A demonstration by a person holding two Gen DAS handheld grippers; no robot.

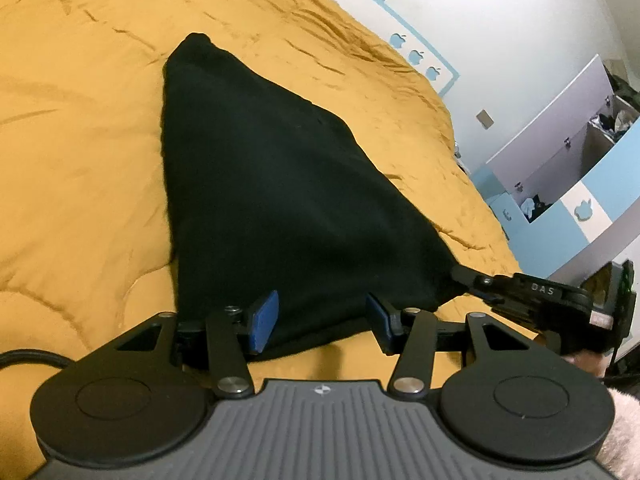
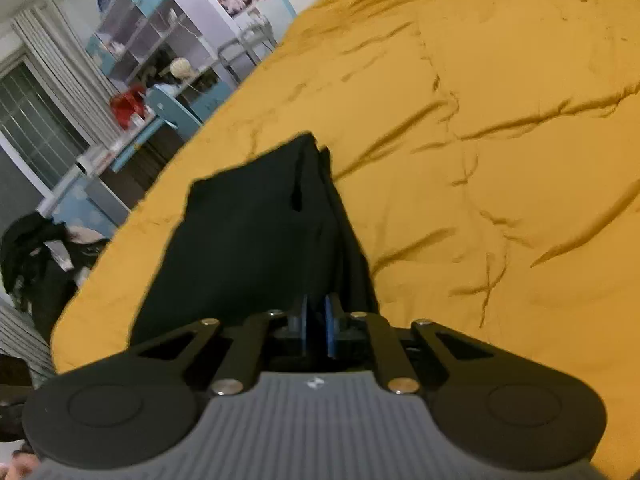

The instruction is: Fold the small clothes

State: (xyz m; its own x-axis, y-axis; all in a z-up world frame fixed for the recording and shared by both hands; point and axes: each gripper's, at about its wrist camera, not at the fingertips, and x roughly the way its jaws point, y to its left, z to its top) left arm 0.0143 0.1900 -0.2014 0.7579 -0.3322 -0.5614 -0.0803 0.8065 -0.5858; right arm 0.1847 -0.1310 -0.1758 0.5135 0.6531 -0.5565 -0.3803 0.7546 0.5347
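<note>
Left gripper (image 1: pixel 322 322) sits nearest, jaws wide, black garment (image 1: pixel 272 184) edge between the pads w/o any pinch. Right gripper (image 2: pixel 316 326) at its 3 o'clock is clamped on a corner, cloth pulled taut. Garment lies on yellow duvet (image 1: pixel 80 140), tapering toward 12. Step looks like mid-fold; next, left prob. needs to close on near hem, then both carry over.

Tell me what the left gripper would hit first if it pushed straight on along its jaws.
Most likely the black garment: the left gripper stands open with the cloth's near edge between its jaws, lying on the mustard quilt.
</note>
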